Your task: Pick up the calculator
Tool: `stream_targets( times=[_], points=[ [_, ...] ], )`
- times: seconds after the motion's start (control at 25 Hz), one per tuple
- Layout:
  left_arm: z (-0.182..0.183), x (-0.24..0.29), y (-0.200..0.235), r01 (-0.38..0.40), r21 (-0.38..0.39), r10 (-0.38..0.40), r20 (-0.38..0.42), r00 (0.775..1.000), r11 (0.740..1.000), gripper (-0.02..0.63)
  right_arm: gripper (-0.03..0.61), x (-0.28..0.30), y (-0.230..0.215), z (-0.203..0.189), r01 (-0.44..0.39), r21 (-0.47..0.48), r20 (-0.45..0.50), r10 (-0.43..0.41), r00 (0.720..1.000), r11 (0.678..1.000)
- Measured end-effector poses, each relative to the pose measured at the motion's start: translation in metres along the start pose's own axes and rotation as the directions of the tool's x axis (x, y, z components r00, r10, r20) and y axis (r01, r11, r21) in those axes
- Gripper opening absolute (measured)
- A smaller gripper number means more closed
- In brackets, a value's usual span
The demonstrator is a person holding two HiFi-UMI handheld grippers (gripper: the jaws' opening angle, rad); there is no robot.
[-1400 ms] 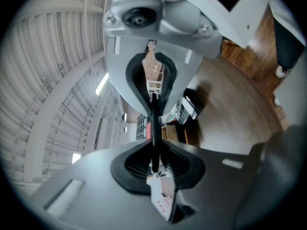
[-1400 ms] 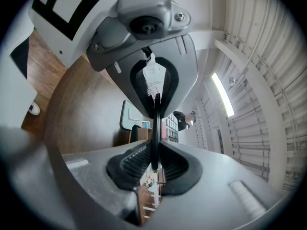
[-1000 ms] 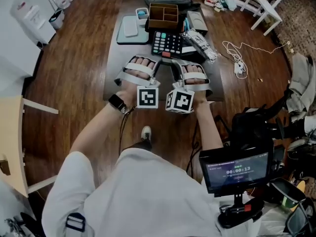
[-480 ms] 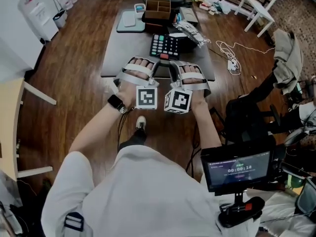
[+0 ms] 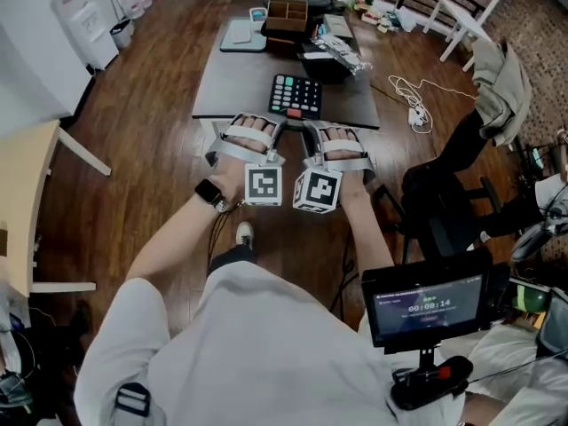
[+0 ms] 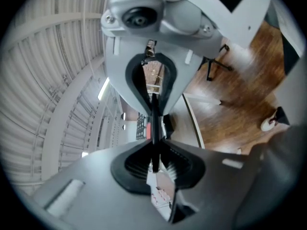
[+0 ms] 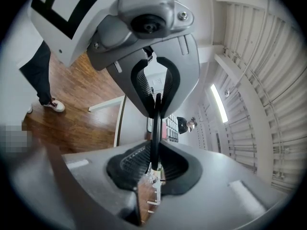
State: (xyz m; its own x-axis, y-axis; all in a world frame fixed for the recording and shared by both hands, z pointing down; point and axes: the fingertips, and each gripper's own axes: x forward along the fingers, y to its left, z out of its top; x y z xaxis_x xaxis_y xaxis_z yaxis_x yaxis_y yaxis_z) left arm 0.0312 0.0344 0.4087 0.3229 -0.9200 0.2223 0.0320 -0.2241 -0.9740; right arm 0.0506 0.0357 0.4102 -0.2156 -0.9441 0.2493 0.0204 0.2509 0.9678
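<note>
The black flat calculator with pale keys [image 5: 295,96] lies on the grey rectangular desk [image 5: 232,87], at its near edge, about midway along. The left gripper [image 6: 154,128] and right gripper [image 7: 156,128] hang side by side just short of that edge, each with jaws pressed together on nothing.

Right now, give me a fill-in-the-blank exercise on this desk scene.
The calculator lies on the grey ___.
The left claw and right claw are both ___, gripping nothing.
The white cable lies on the wooden ___.
Missing words: table; shut; floor.
</note>
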Motion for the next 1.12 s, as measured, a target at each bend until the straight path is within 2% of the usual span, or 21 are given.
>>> stream_targets(
  times=[0.2,0.36,0.52,0.64,0.8,0.96,1.12],
  points=[
    [0.007,-0.024,0.023,-0.066,-0.001,0.066,0.009,0.998,0.998,0.061,0.052,-0.024,-0.014,0.008,0.022,0.005,0.002,-0.022,1.000,1.000],
    [0.007,-0.037,0.028,-0.057,-0.014,0.057,0.029,0.998,0.998,0.061,0.054,-0.033,-0.021,0.017,0.032,-0.001,0.003,-0.032,0.999,0.999],
    [-0.002,-0.045,0.029,-0.061,0.016,0.061,0.031,0.998,0.998,0.061,0.054,-0.037,-0.021,0.026,0.022,0.001,-0.008,-0.022,1.000,1.000],
    [-0.007,-0.047,0.026,-0.028,0.000,0.028,0.041,0.999,1.000,0.061,0.052,-0.037,-0.025,0.031,0.032,0.002,-0.022,-0.032,0.999,0.999],
    [-0.013,-0.047,0.035,-0.081,0.008,0.081,0.041,0.996,0.997,0.061,0.052,-0.033,-0.024,0.037,0.031,-0.005,-0.031,-0.031,0.999,1.000],
    [-0.021,-0.048,0.024,-0.031,0.018,0.030,0.030,0.999,0.999,0.061,0.052,-0.031,-0.022,0.043,0.026,-0.012,-0.029,-0.026,0.999,1.000],
    [-0.020,-0.050,0.027,-0.043,-0.020,0.044,0.060,0.997,0.999,0.061,0.052,-0.031,-0.024,0.047,0.028,-0.018,-0.031,-0.028,0.999,0.999]
  ],
)
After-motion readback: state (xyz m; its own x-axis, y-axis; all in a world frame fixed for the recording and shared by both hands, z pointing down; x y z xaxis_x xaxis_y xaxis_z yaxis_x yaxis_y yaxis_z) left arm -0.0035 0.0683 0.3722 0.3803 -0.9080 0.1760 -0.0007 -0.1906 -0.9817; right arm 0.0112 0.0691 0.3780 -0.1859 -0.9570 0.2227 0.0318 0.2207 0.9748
